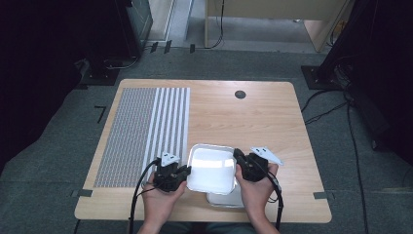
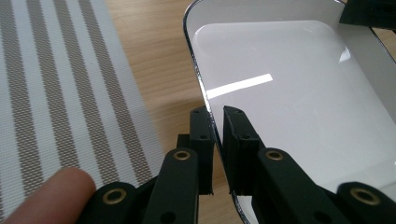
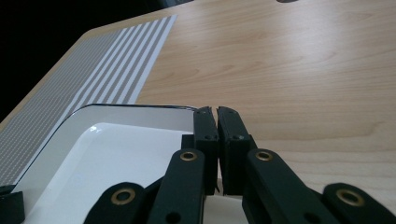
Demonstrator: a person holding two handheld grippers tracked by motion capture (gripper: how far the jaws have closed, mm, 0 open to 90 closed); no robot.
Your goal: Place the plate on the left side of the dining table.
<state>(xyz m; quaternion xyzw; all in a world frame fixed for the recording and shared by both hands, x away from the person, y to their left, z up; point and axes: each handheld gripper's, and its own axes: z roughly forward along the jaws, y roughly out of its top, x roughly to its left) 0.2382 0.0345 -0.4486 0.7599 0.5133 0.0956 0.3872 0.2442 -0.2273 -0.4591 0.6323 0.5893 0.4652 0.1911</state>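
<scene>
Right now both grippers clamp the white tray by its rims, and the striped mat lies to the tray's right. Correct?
Not quite. The left gripper and right gripper do clamp the white tray by its rims, but the striped mat lies to the tray's left, as the high view shows.

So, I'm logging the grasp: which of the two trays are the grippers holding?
The upper tray, clamped at its side rims; the other tray lies beneath it on the table.
</scene>
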